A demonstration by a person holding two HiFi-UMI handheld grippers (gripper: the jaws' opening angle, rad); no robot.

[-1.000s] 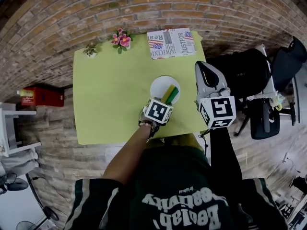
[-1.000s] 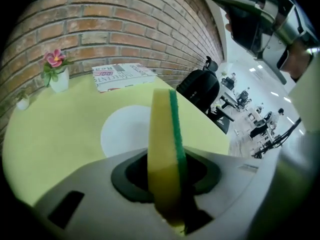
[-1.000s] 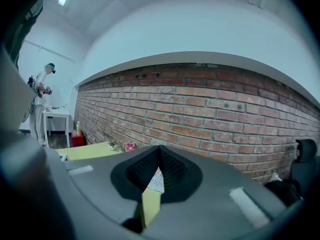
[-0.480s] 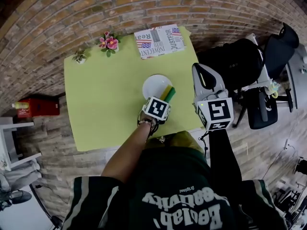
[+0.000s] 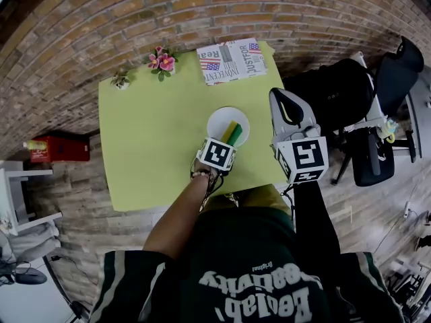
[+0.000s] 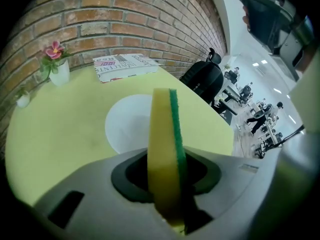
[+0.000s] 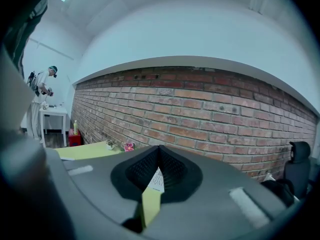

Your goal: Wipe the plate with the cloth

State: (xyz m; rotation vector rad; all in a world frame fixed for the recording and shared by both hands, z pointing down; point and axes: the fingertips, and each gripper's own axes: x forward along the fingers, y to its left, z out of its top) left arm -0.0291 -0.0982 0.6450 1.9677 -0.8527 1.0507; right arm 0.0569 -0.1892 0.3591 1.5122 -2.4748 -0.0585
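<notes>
A white plate (image 5: 217, 121) (image 6: 125, 126) lies on the green table (image 5: 148, 140), near its front right part. My left gripper (image 5: 229, 140) (image 6: 167, 176) is shut on a yellow sponge with a green scouring face (image 5: 233, 132) (image 6: 167, 144). It holds the sponge edge-up over the near right part of the plate. Whether the sponge touches the plate is hidden. My right gripper (image 5: 288, 105) (image 7: 156, 179) is shut with nothing in it, held in the air over the table's right edge, apart from the plate.
A folded newspaper (image 5: 232, 60) (image 6: 125, 65) lies at the table's far right. A pink flower pot (image 5: 163, 61) (image 6: 56, 64) and a small plant (image 5: 122, 79) stand at the far edge by the brick wall. Black office chairs (image 5: 340, 99) crowd the right side.
The sponge in my left gripper has slid a little across the plate, from its right rim toward the middle. The right gripper has stayed raised in the same place.
</notes>
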